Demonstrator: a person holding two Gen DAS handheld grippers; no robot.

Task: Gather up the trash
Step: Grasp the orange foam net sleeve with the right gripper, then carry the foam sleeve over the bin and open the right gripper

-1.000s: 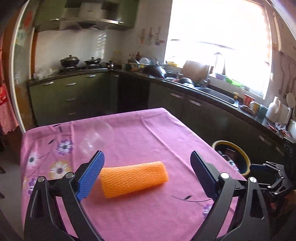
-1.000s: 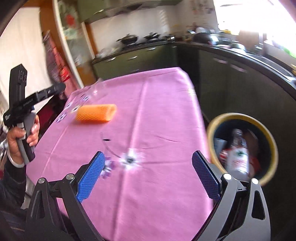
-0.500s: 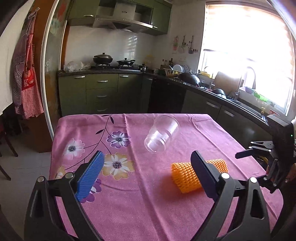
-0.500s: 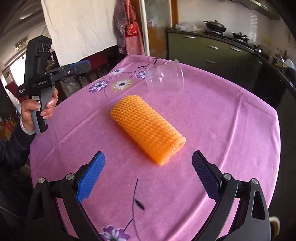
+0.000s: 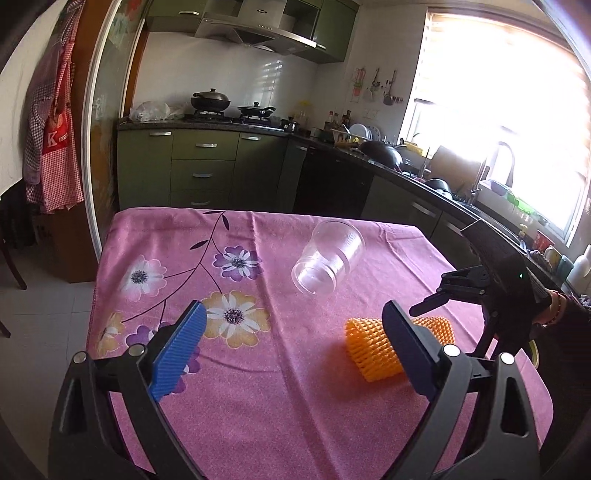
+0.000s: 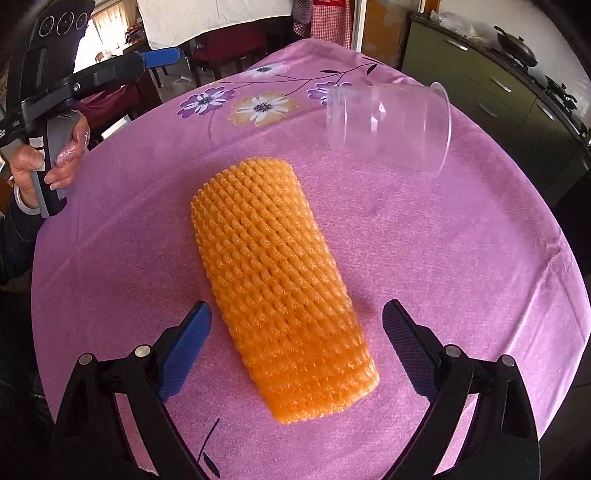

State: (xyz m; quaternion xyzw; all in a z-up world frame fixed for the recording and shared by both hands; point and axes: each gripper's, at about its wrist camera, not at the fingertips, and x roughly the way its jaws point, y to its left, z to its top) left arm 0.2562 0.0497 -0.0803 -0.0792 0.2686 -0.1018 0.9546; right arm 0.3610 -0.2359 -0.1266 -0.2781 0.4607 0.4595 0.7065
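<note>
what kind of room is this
Most likely a home kitchen with a dining table: a gas stove with pans under a range hood, a sink and faucet by the window, and a table under a pink floral cloth.

Left gripper (image 5: 291, 350) held level above the counter (image 5: 258, 406), fingers (image 5: 179, 349) spread wide with nothing between them. Seen from the right wrist camera at far left, gripped around the handle by the left hand (image 6: 48, 162), blue-tipped fingers pointing toward the right. Right gripper (image 6: 295, 354) tilted down toward the counter, fingers (image 6: 184, 349) also spread wide, one on either side of the near end of what lies below, not touching it. From the left wrist camera, visible at far right, angled downward, a wrist behind it.
</note>
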